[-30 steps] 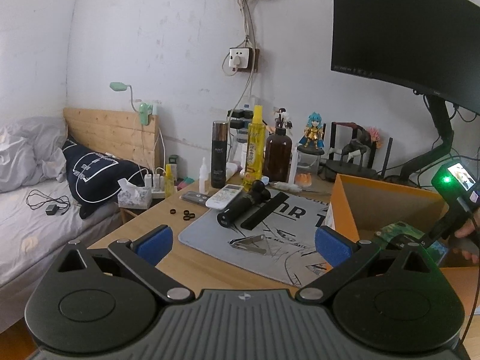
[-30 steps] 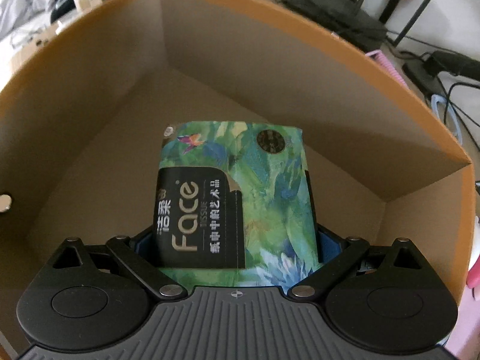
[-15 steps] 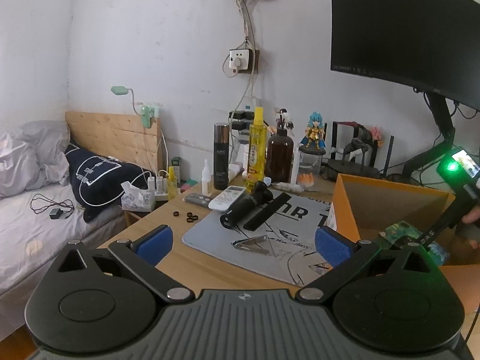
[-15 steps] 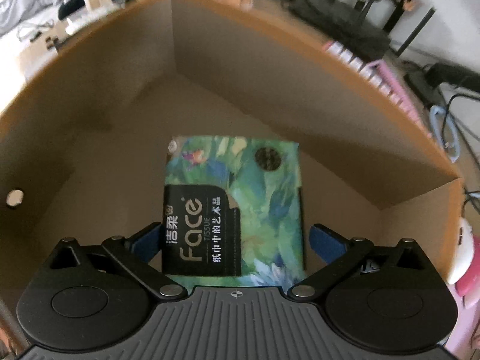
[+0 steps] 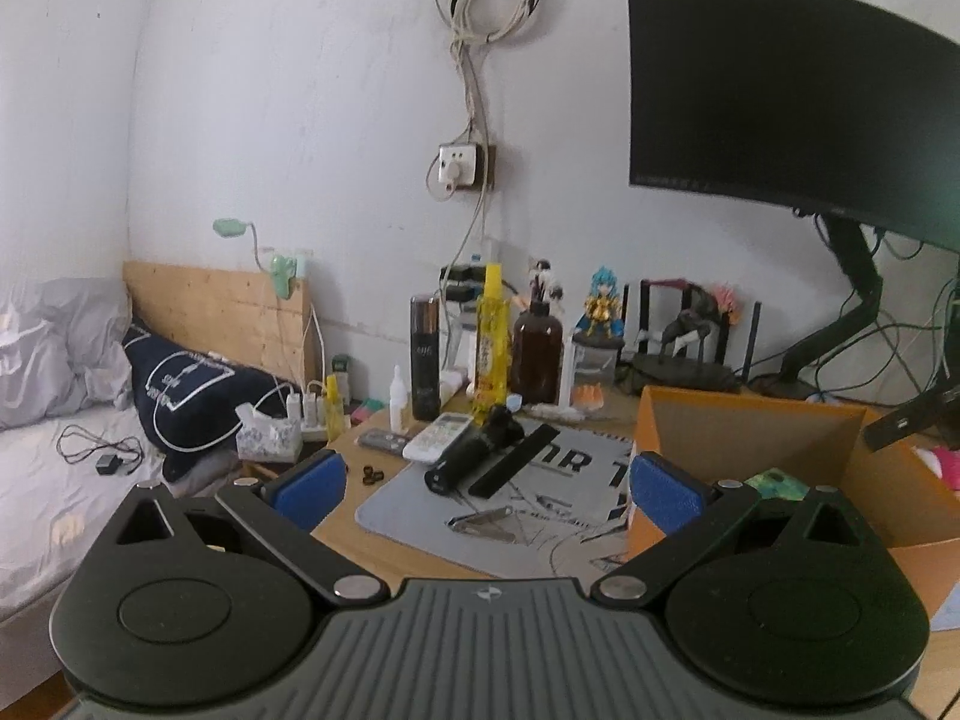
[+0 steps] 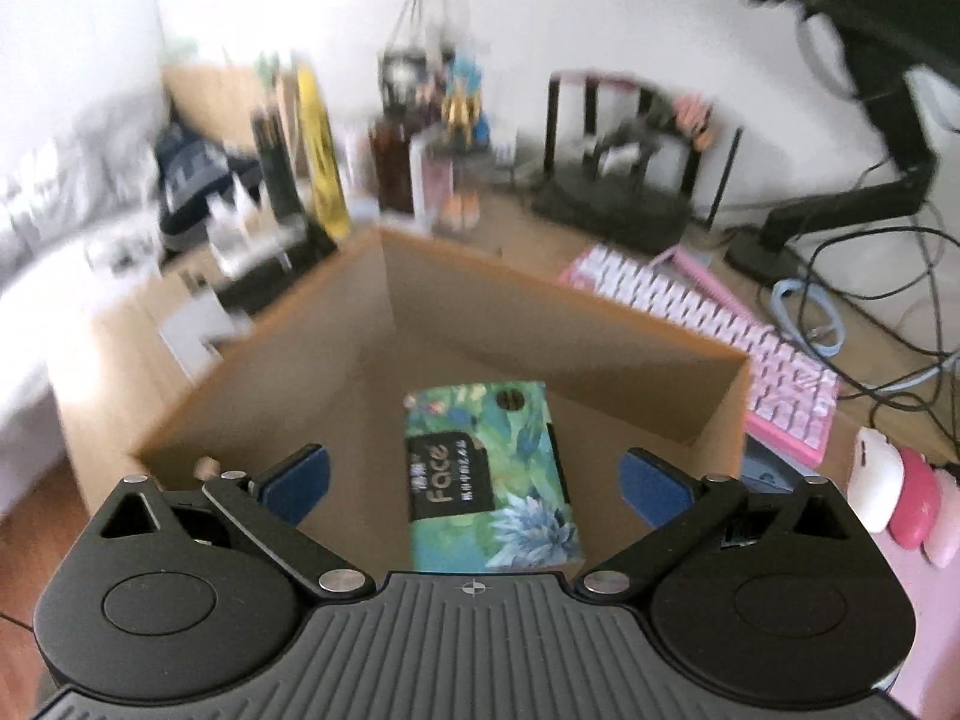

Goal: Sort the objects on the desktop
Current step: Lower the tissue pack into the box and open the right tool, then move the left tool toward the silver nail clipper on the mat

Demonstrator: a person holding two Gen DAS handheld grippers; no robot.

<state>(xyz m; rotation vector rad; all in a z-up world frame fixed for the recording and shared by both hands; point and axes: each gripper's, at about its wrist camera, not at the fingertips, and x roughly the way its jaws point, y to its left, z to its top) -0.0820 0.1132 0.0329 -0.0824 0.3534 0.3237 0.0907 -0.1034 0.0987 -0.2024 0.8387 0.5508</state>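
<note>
Bottles (image 5: 491,339) stand at the back left of the tabletop (image 5: 384,546), before them a grey mat (image 5: 414,507) carrying a remote (image 5: 437,435) and nail clippers (image 5: 483,523). Left gripper (image 5: 489,480) hangs spread above it, holding nothing. Rightward, the tissue pack (image 6: 489,474) lies flat inside the cardboard box (image 6: 600,330), the right gripper (image 6: 477,477) spread wide above it.

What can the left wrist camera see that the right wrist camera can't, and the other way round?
Only the left view shows the nail clippers on the grey mat, and the bed. Only the right view shows the pink keyboard, the mouse and the whole tissue pack lying on the box floor. Both show the cardboard box, the yellow bottle and open grippers.
</note>
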